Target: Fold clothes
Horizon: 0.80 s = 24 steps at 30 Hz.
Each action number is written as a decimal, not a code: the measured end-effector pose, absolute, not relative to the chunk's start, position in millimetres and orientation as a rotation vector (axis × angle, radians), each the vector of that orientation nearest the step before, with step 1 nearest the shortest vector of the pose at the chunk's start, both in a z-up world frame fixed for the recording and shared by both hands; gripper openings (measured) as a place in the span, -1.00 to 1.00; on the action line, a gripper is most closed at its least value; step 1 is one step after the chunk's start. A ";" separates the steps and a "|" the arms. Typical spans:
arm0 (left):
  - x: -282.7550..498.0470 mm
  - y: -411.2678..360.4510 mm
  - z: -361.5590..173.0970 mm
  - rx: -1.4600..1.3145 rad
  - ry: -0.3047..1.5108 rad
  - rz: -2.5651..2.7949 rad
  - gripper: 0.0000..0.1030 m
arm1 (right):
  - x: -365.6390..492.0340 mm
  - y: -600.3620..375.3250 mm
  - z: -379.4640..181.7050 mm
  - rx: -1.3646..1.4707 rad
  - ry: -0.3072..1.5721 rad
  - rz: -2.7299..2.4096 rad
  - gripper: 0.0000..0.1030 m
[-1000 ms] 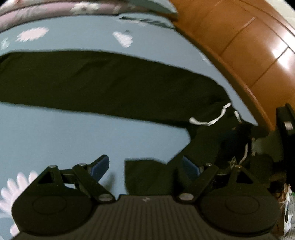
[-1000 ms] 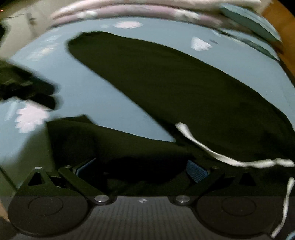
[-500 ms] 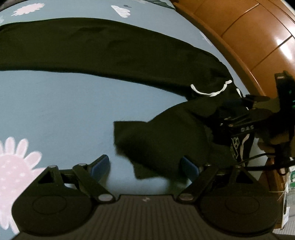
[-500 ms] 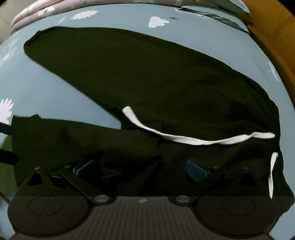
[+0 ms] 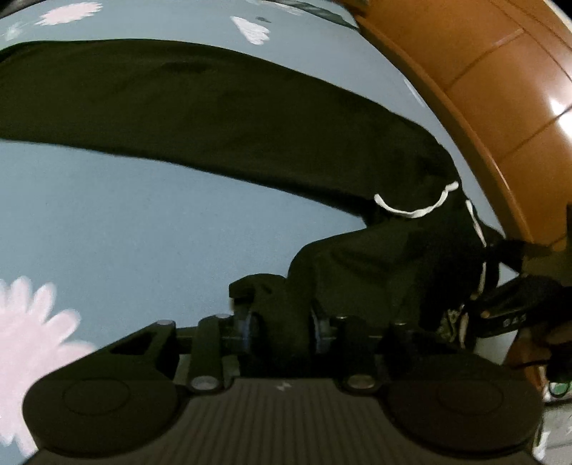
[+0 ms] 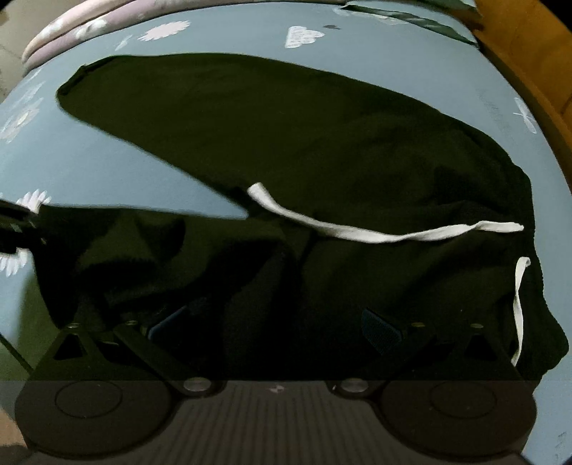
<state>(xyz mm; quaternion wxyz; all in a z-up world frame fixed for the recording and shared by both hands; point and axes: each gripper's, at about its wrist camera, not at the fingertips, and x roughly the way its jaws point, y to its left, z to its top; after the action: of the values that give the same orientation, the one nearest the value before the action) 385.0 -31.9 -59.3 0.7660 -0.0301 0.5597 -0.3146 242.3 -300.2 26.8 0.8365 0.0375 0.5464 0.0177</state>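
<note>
Black trousers with a white drawstring lie spread across a blue flowered bedsheet. One leg stretches away to the far left. The other leg is bunched toward my left gripper, whose jaws are closing with the leg's end pinched between the blue pads. In the right wrist view the trousers fill the middle, with the drawstring lying across the waist. My right gripper stands open over the dark waist cloth, which lies loose between its fingers.
A wooden bed frame curves along the right side. Folded pink and lilac bedding sits at the far end of the bedsheet. A hand shows at the right edge of the left wrist view.
The left gripper's jaws went from wide open to closed on the end of the near trouser leg, which has bunched up. The right gripper stays open over the waist.
</note>
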 end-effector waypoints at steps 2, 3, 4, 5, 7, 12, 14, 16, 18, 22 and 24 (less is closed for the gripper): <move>380.6 -11.9 -48.8 -0.089 1.238 -0.638 -0.48 | 241.6 -294.9 29.2 0.061 1.169 0.069 1.00; 378.5 -0.1 -44.1 -0.094 1.251 -0.603 -0.48 | 241.4 -292.1 30.1 0.048 1.172 0.084 1.00; 377.0 10.3 -40.4 -0.094 1.260 -0.569 -0.48 | 241.2 -289.4 30.9 0.035 1.173 0.099 1.00; 376.4 17.9 -38.0 -0.093 1.269 -0.545 -0.48 | 240.7 -287.0 31.3 0.022 1.173 0.107 1.00; 376.9 34.2 -34.5 -0.100 1.294 -0.493 -0.48 | 235.5 -280.1 32.3 0.000 1.170 0.114 1.00; 384.6 53.9 -35.7 -0.137 1.375 -0.438 -0.42 | 235.1 -272.6 31.0 0.013 1.167 0.123 1.00; 389.1 52.4 -37.3 -0.125 1.405 -0.429 -0.30 | 236.0 -270.6 30.8 0.013 1.167 0.126 1.00; 393.9 50.2 -34.3 -0.098 1.386 -0.437 -0.27 | 236.2 -267.6 30.9 0.012 1.169 0.132 1.00; 399.5 50.0 -29.1 -0.079 1.352 -0.435 -0.21 | 236.4 -264.8 30.6 0.009 1.170 0.137 1.00; 411.8 56.3 -19.2 -0.073 1.273 -0.399 -0.15 | 236.4 -260.4 31.3 0.001 1.176 0.148 1.00; 415.9 59.6 -15.4 -0.056 1.246 -0.381 -0.06 | 237.9 -259.3 31.1 0.002 1.178 0.151 1.00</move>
<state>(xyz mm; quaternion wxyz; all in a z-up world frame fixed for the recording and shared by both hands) 415.9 59.6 -15.4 0.7947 -0.0262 0.5799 -0.1775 237.9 -259.3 31.1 0.8289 0.0007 0.5548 0.0710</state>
